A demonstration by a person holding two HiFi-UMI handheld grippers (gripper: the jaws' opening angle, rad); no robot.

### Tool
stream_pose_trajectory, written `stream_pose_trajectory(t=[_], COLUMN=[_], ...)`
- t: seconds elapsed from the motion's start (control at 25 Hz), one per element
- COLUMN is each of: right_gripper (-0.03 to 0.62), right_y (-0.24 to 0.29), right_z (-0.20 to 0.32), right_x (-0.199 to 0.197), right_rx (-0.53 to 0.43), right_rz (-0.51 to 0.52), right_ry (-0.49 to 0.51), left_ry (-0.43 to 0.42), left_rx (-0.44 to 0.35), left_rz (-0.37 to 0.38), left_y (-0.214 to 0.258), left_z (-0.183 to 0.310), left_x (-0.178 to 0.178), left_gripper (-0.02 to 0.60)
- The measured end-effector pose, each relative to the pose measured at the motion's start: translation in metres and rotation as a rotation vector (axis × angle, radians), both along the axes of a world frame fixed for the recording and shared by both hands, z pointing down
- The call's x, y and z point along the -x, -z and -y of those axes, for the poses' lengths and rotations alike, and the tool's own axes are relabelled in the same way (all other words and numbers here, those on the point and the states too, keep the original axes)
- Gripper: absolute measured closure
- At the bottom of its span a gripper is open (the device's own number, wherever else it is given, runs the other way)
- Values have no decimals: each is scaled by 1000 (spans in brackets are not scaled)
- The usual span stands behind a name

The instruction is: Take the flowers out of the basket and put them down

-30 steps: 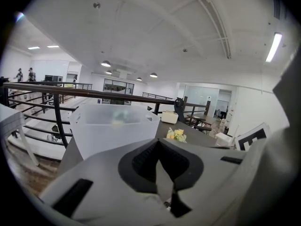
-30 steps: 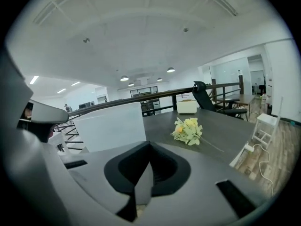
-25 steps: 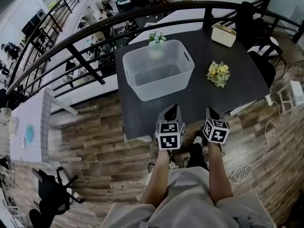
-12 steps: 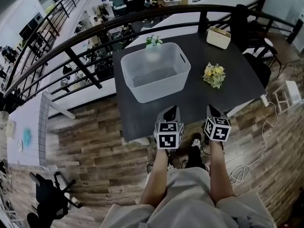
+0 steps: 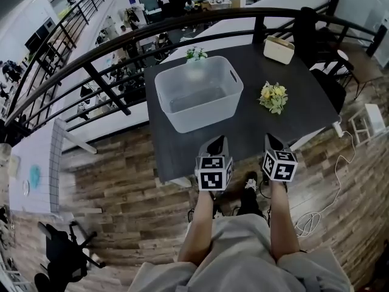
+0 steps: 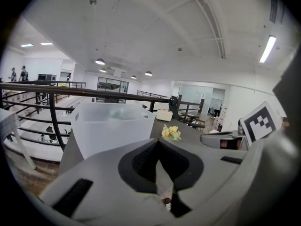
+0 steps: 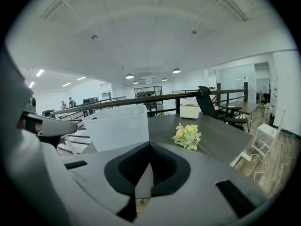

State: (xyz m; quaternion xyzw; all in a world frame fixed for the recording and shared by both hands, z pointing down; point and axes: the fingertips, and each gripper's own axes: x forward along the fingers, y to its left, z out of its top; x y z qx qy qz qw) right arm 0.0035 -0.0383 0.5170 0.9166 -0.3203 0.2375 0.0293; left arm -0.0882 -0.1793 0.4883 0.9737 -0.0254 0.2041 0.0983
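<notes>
Left tongs [image 6: 159, 142] together, empty | right tongs [image 7: 149, 145] together | translucent rounded plastic basket [image 5: 200, 105] | yellow flowers [image 5: 273, 97] on matte table [image 5: 255, 129]

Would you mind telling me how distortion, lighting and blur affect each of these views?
Head view: fisheye bows the railing; evenly lit. Left gripper view: round black vignette, ceiling light glares. Right gripper view: same vignette; yellow flowers sharp, edges stretched.

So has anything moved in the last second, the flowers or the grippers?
Nothing visibly changed. The left gripper and right gripper are shut and empty by the near edge of the table. The yellow flowers lie on the table to the right of the basket, and the other flowers sit beyond it.
</notes>
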Motion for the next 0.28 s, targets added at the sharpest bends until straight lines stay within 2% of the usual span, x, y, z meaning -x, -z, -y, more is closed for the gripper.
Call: stream_pose_trajectory(t=[0.28], right_gripper=[595], right_y=[2], right_z=[6], right_x=[-1], right_rx=[-36], right_rz=[7], right_ry=[18], left_ry=[15], left_rx=[-10], left_rz=[-11], left_y=[3], left_z=[7], left_x=[-2], left_gripper=[560])
